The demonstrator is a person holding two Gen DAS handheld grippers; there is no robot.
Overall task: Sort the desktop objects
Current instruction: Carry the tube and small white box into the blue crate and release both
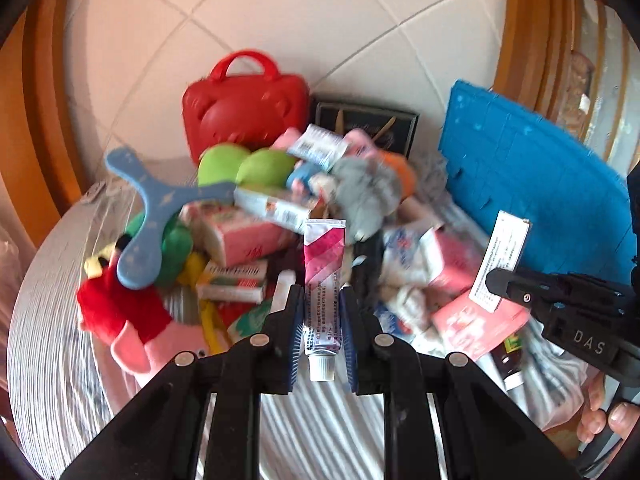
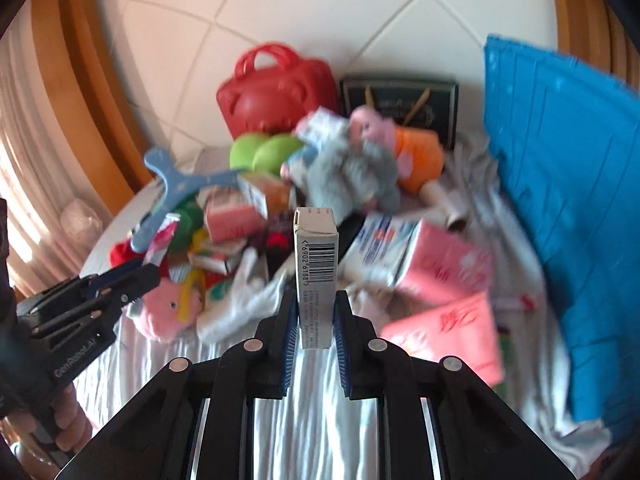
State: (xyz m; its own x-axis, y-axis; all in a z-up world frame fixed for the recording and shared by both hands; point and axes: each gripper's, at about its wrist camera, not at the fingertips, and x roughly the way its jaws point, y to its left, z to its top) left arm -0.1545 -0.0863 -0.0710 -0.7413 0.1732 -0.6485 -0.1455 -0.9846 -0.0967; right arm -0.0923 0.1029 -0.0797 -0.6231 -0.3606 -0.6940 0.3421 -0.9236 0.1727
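My left gripper (image 1: 322, 294) is shut on a pink-and-white ointment tube (image 1: 323, 276), cap towards the camera, held above the pile. My right gripper (image 2: 315, 300) is shut on a narrow grey-white carton (image 2: 316, 264) with a barcode, held upright. In the left wrist view the right gripper (image 1: 490, 280) shows at the right, holding the carton (image 1: 502, 260). In the right wrist view the left gripper (image 2: 154, 270) shows at the left with the tube (image 2: 162, 242). Below lies a heap of plush toys, boxes and tissue packs on a striped cloth (image 1: 312, 420).
A red plastic case (image 1: 244, 106), a dark box (image 1: 366, 128) and a blue crate (image 1: 532, 184) stand behind and to the right of the pile. A blue three-armed boomerang (image 1: 156, 208), green balls (image 1: 248, 168), a grey plush (image 1: 368, 192) and pink tissue packs (image 2: 444, 264) lie in the heap.
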